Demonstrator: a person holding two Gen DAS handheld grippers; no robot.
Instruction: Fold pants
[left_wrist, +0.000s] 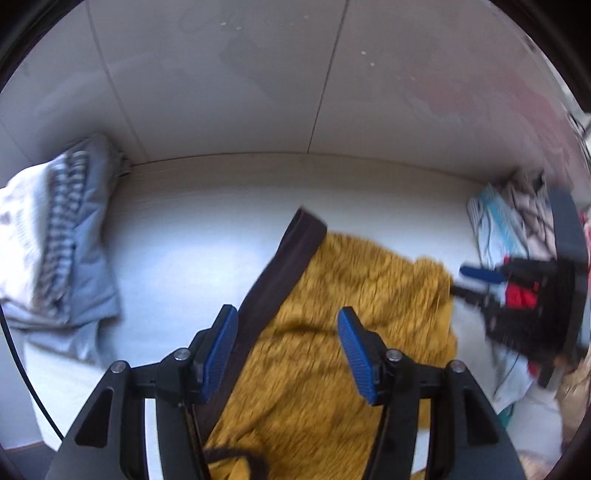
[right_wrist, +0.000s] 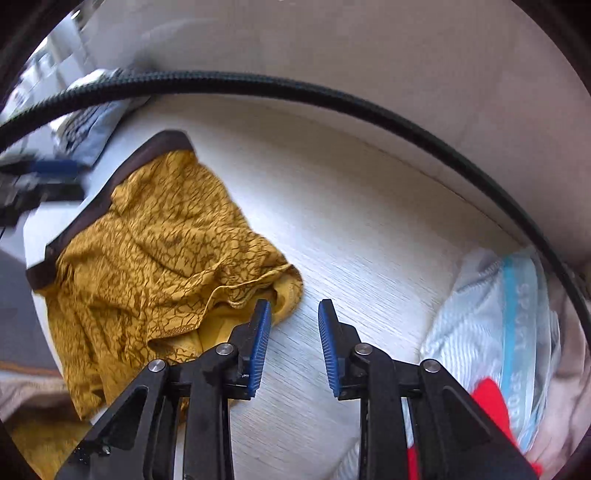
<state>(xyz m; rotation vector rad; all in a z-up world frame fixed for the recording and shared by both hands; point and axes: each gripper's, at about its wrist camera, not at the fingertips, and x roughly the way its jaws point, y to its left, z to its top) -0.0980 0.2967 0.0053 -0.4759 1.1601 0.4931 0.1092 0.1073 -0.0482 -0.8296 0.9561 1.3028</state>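
Left wrist view: my left gripper (left_wrist: 288, 347) is hovering half-open, gripping nothing, over mustard pants (left_wrist: 332, 314); my right gripper (right_wrist: 294, 343) is standing slightly parted, empty, beside their hem.

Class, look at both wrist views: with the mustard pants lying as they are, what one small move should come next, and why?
Probably bring the right gripper back to the leg hem and close on it. Its jaws hold nothing, with bare table between them, and the mustard pants lie rumpled, only partly folded. The left gripper is open above the cloth.
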